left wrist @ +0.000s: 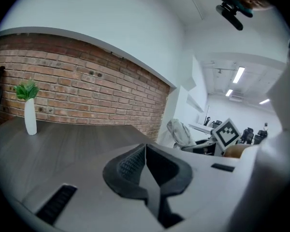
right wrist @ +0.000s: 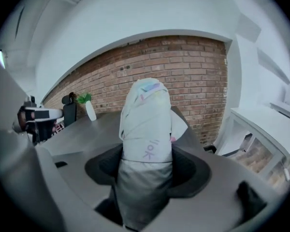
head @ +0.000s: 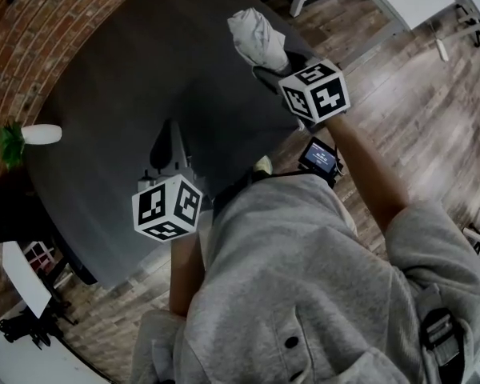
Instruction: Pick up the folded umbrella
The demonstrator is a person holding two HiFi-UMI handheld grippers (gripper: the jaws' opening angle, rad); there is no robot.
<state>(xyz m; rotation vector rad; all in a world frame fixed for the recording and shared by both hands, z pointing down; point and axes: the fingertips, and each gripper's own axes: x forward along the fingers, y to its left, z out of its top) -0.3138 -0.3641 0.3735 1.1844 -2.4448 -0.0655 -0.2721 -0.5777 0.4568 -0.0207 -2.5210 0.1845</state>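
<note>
Your grey sweatshirt (head: 304,278) fills the lower head view. Your right gripper (right wrist: 145,167) is clamped on the folded umbrella (right wrist: 146,124), one jaw on each side of its pale sleeve. The umbrella pokes out past the jaws, over the edge of the dark table (head: 128,78); whether it touches the tabletop can't be told. Your left gripper (left wrist: 146,161) has its jaws pressed together with nothing between them, low over the table. A white vase (head: 40,134) with green leaves stands at the far side, by the brick wall (left wrist: 87,91).
</note>
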